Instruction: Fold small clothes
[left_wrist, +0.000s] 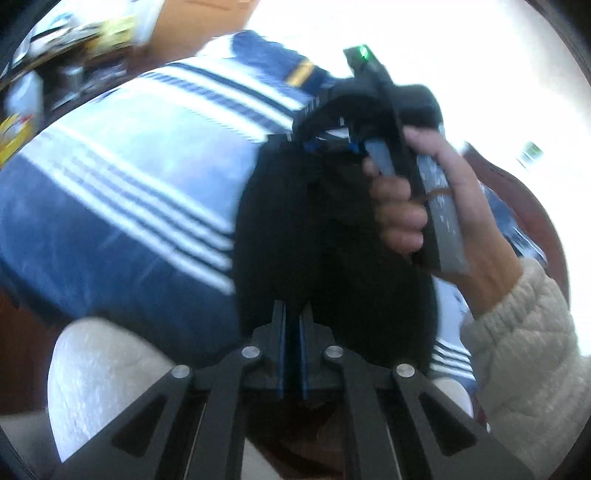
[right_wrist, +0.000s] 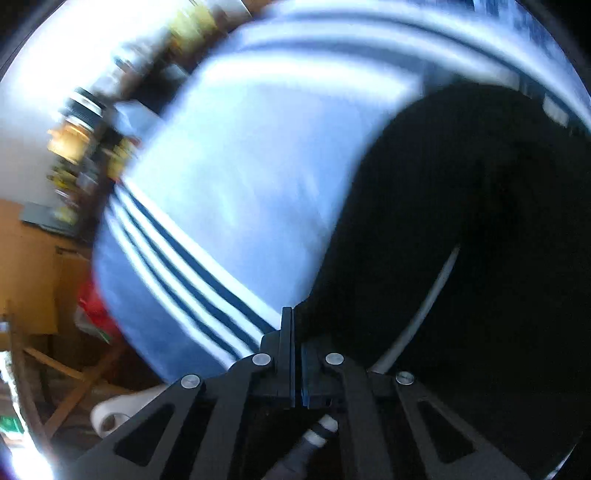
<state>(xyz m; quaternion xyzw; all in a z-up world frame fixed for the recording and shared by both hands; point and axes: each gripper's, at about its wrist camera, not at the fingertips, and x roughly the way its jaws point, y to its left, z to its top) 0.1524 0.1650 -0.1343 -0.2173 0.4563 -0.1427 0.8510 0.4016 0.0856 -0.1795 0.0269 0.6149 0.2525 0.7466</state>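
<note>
A small black garment (left_wrist: 332, 236) hangs in the air, stretched between my two grippers. My left gripper (left_wrist: 293, 314) is shut on its near edge. In the left wrist view my right gripper (left_wrist: 332, 142), held by a bare hand (left_wrist: 413, 206), is shut on the far edge of the black cloth. In the right wrist view my right gripper (right_wrist: 295, 332) is shut on the black garment (right_wrist: 461, 229), which fills the right half of that view. Both views are blurred by motion.
The person's blue and white striped shirt (left_wrist: 122, 177) fills the background; it also shows in the right wrist view (right_wrist: 229, 177). A cream sleeve (left_wrist: 524, 350) is at right. Cluttered shelves (right_wrist: 85, 140) and a cardboard box (right_wrist: 33, 266) are at left.
</note>
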